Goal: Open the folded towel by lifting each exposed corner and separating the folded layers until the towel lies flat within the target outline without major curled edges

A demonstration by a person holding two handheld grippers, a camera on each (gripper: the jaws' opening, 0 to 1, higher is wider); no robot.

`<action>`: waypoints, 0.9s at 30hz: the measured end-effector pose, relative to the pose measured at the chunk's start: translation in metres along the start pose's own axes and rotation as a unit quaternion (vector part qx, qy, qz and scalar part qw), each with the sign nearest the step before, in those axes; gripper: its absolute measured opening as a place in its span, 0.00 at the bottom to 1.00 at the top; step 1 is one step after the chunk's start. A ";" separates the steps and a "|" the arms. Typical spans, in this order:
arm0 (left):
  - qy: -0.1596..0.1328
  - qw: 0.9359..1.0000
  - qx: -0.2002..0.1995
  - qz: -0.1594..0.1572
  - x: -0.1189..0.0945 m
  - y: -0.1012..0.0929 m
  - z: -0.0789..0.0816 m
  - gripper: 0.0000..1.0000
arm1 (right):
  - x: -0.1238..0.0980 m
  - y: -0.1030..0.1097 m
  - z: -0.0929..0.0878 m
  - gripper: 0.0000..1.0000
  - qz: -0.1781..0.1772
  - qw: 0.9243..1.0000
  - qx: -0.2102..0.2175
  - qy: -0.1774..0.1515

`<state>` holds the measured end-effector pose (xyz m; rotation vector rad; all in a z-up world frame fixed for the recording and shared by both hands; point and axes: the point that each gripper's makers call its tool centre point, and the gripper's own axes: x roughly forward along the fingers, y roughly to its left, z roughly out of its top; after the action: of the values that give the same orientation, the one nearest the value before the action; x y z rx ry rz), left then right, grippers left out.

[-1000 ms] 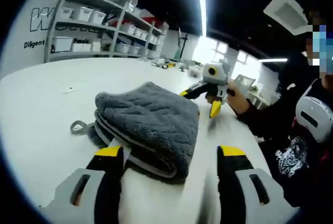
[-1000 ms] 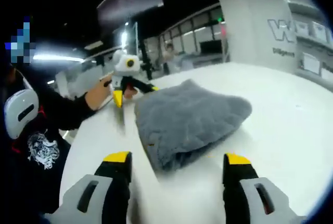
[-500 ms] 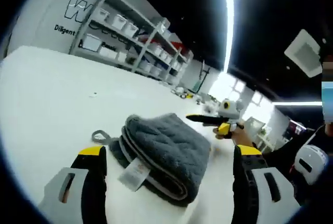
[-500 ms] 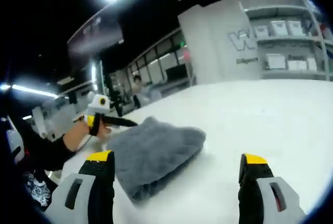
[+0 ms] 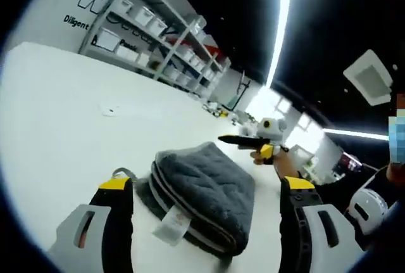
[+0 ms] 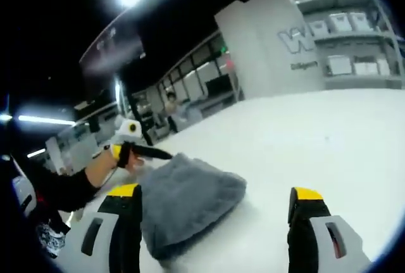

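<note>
- The left gripper [image 5: 205, 187] hangs with its yellow-tipped jaws spread wide and nothing between them. The folded grey towel [image 5: 205, 190] lies on the white table [image 5: 57, 114] just ahead of it, in line with the gap between the jaws.
- Nearest the left jaw, the stacked fold edges face that gripper. A white care tag [image 5: 169, 227] and a small grey hanging loop [image 5: 124, 173] stick out there.
- It looks a thick, plush microfibre towel: soft, floppy and light, likely to sag and drag rather than hold shape. I'd judge the best hold is a pinch on the top layer's free corner near the tag, not on the rounded fold.
- The right gripper [image 6: 215, 200] is also spread apart and empty. From there the towel [image 6: 183, 200] sits ahead toward its left jaw, rounded fold facing it, the table [image 6: 329, 140] beyond.
</note>
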<state>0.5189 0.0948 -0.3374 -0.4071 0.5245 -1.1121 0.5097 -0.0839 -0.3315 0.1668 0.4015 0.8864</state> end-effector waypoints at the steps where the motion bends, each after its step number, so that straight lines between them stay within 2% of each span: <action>1: 0.002 1.000 -0.001 0.000 0.003 0.000 0.001 0.93 | 0.001 0.001 0.003 0.94 0.002 1.000 -0.001 0.000; 4: 0.014 1.000 0.005 -0.004 0.009 0.000 0.002 0.91 | 0.004 0.003 0.007 0.95 0.016 1.000 0.000 0.008; 5: 0.016 1.000 0.006 -0.009 0.007 0.005 0.008 0.91 | 0.005 0.004 0.007 0.94 0.021 1.000 -0.001 0.011; 7: 0.022 1.000 0.010 -0.016 0.012 -0.003 0.005 0.90 | 0.010 -0.004 0.007 0.94 0.029 0.999 0.000 0.026; 10: 0.041 0.999 0.019 -0.019 0.018 -0.003 0.005 0.90 | 0.018 -0.012 0.006 0.92 0.034 0.998 0.001 0.045; 13: 0.048 0.998 0.024 -0.019 0.020 0.000 0.010 0.88 | 0.022 -0.018 0.015 0.90 0.038 0.999 0.005 0.039; 15: 0.043 0.999 0.022 -0.026 0.021 -0.003 0.010 0.87 | 0.023 -0.019 0.020 0.88 0.043 0.999 0.010 0.030; 17: 0.041 0.998 0.027 -0.026 0.025 -0.002 0.007 0.86 | 0.025 -0.019 0.014 0.88 0.050 0.998 0.019 0.039; 19: 0.038 0.999 0.023 -0.026 0.028 0.002 0.006 0.85 | 0.028 -0.028 0.008 0.86 0.050 0.997 0.014 0.050; 20: 0.045 0.999 0.009 -0.022 0.031 0.005 0.002 0.85 | 0.029 -0.031 0.005 0.85 0.049 0.997 0.018 0.055; 22: 0.048 0.999 0.012 -0.014 0.034 0.011 -0.004 0.82 | 0.031 -0.031 -0.003 0.82 0.054 0.996 0.022 0.067; 23: 0.053 0.999 0.004 -0.009 0.035 0.012 -0.009 0.81 | 0.033 -0.032 -0.004 0.81 0.056 0.996 0.023 0.069; 27: 0.050 0.999 -0.010 -0.003 0.039 0.018 -0.012 0.75 | 0.040 -0.032 -0.007 0.74 0.063 0.995 0.032 0.076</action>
<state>0.5381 0.0656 -0.3646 -0.3717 0.6222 -1.1369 0.5525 -0.0733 -0.3585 0.1863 0.5665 1.0136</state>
